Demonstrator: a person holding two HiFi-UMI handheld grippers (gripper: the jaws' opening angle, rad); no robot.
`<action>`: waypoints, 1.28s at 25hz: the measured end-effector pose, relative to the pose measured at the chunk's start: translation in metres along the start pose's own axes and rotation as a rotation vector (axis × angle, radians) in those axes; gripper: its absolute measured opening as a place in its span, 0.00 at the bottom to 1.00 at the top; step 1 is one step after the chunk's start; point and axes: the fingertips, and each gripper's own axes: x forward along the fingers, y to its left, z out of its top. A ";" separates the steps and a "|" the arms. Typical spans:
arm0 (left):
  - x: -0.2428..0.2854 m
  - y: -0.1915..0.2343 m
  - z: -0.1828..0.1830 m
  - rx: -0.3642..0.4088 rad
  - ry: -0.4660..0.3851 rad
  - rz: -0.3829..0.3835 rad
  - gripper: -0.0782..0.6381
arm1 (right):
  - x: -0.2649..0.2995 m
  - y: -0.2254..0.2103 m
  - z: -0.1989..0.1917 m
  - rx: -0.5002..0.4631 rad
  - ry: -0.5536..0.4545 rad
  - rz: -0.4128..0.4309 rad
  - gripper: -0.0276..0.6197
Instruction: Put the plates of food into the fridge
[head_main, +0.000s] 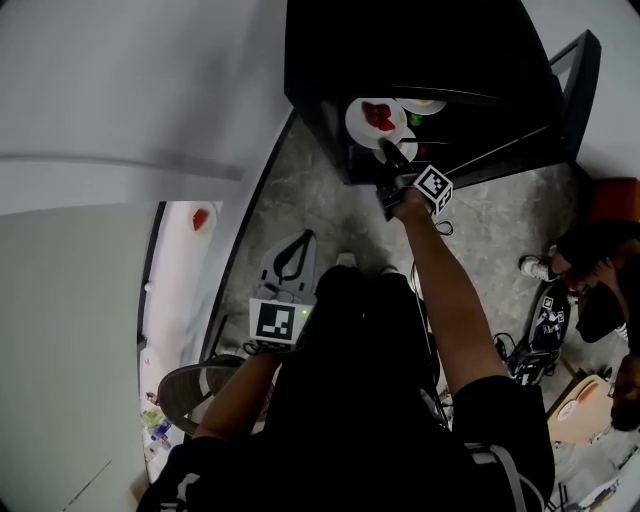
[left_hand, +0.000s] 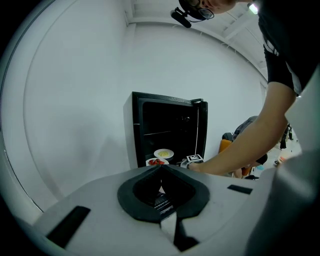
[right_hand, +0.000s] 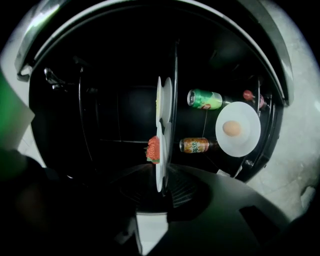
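Reaching down into the open black fridge (head_main: 400, 50) on the floor, the right hand-held gripper (right_hand: 161, 189) has its jaws a little apart with the rim of the strawberry plate (right_hand: 160, 167) between them, and I can't see the pads biting on it. That plate seems to rest on the shelf right at the front, with the plate of yellow food (right_hand: 164, 97) just behind it, touching or nearly so. Trouble to watch for: back out with a jaw catching the rim and the plate drags off the front edge, strawberries (right_hand: 153, 149) and all. Push in too hard and it rides up onto the plate behind. Below lie two cans (right_hand: 204, 99) and the egg plate (right_hand: 238, 129), right under any spill. Left hand-held gripper (head_main: 300, 245) hangs back by the person's body, jaws together, empty.
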 end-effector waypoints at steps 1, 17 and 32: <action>0.000 0.001 0.003 0.005 -0.002 -0.002 0.14 | -0.004 0.002 0.000 0.003 -0.003 0.006 0.20; -0.024 -0.036 0.106 -0.020 -0.058 -0.121 0.14 | -0.213 0.206 -0.011 -0.457 0.000 0.018 0.09; -0.050 -0.050 0.126 -0.026 -0.096 -0.113 0.14 | -0.282 0.343 -0.071 -0.987 0.043 0.136 0.08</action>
